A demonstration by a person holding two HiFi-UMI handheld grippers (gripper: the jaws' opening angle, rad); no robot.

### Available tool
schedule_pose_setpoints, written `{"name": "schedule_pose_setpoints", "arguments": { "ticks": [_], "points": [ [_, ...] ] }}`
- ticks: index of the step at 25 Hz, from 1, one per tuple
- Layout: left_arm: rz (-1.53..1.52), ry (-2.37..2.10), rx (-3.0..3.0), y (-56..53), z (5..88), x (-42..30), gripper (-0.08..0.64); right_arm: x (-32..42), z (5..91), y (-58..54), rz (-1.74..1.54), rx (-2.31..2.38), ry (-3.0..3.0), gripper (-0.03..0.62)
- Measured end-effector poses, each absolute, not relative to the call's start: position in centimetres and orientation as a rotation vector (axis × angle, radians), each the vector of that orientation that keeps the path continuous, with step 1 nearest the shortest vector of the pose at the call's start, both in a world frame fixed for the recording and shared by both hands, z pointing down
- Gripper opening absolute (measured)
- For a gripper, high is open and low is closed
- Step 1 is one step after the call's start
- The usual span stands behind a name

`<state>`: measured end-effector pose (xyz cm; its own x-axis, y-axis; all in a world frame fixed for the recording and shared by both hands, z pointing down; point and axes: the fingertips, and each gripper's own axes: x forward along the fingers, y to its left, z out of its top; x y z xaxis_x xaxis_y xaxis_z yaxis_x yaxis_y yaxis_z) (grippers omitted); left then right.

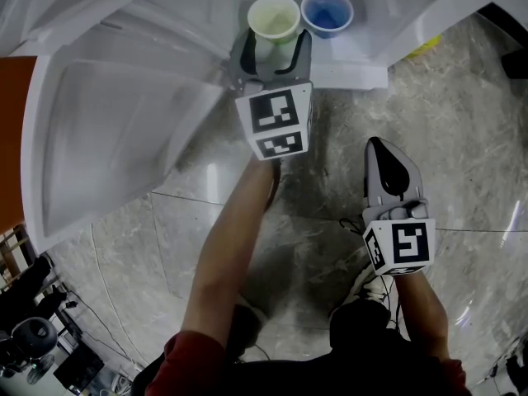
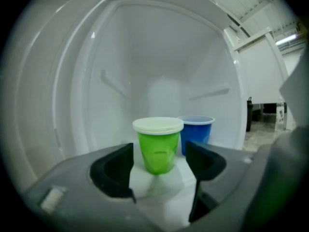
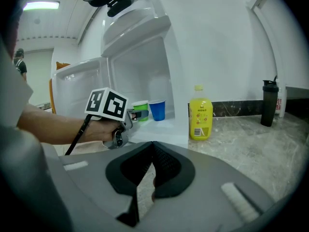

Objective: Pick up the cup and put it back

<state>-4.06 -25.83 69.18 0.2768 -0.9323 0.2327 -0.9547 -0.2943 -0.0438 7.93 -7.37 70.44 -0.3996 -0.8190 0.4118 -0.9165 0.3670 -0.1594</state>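
In the head view I have the left gripper (image 1: 272,52) up at the green cup (image 1: 274,17), which stands upright on the ledge of the open white fridge (image 1: 107,114). A blue cup (image 1: 327,11) sits just beside the green cup, on its right. The right gripper (image 1: 381,151) hangs well back from the green cup, over the marble floor (image 1: 470,155).

In the left gripper view my jaws stand apart on either side of the green cup, neither pad pressing it.

In the right gripper view that gripper's jaws are closed together on nothing. A yellow bottle (image 3: 200,117) stands to the right of the green cup.
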Motion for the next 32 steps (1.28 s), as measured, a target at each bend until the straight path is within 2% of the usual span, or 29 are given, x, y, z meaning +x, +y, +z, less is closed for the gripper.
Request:
{"name": "schedule_pose_setpoints", "arguments": {
  "ticks": [21, 32],
  "points": [
    [0.293, -1.767, 2.31, -15.6, 69.9, -5.9, 0.336, 7.4, 69.3, -6.9, 0.504, 1.546, -2.388, -0.002],
    [0.383, -1.801, 2.314, -10.7, 69.5, -6.1, 0.336, 8.4, 69.0, -7.0, 0.526, 1.584, -2.391, -0.002]
  ]
}}
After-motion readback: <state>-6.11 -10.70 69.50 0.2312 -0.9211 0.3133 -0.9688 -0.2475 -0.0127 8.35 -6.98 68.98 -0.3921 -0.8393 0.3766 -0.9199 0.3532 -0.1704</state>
